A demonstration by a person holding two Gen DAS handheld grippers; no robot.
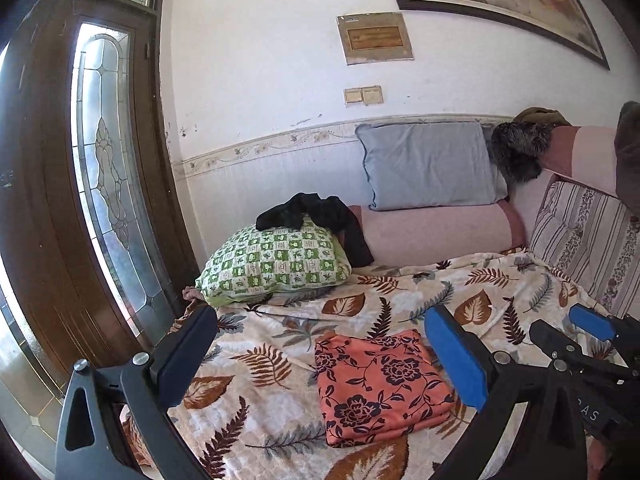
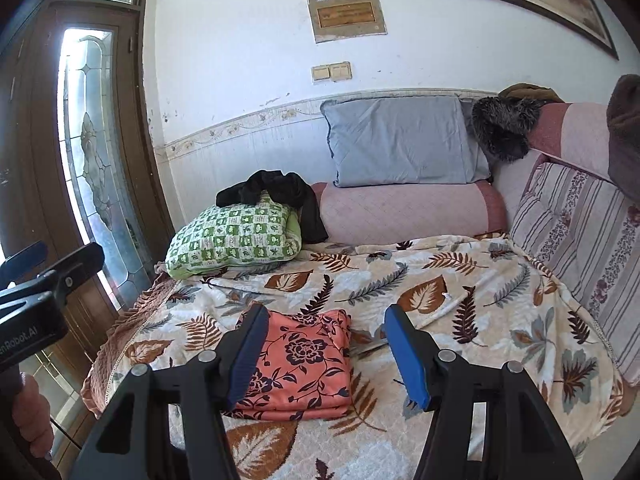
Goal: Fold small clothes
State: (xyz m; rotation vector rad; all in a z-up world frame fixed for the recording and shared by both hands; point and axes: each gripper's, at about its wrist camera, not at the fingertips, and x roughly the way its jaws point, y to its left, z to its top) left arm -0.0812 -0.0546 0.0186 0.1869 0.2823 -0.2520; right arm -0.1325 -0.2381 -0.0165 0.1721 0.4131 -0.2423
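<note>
Scanning left to right: glazed wooden door, then green checked pillow with a black garment dumped on top, one leg or sleeve hanging off its right side. Grey pillow and pink bolster behind, striped cushion far right.

Task item: orange floral cloth, already a neat folded rectangle, flat on the leaf-print blanket, near the front middle of the bed. Looks done to me; black garment is likely next.

Left gripper: released, jaws wide, nothing between them, hovering above the blanket with the orange cloth seen between the fingers. Right gripper: also spread wide, empty, cloth just beyond its left finger. Neither clearly touches fabric.

Handling judgement: both pieces are thin, light, floppy; no stiffness, will sag and unfold if lifted by one point. Orange stack: pinch all layers at a folded edge, or slide it. Black garment: crumpled, so grab at hem or waistband corners, one per gripper, and shake flat. Plush blanket may snag; pinch shallow.
</note>
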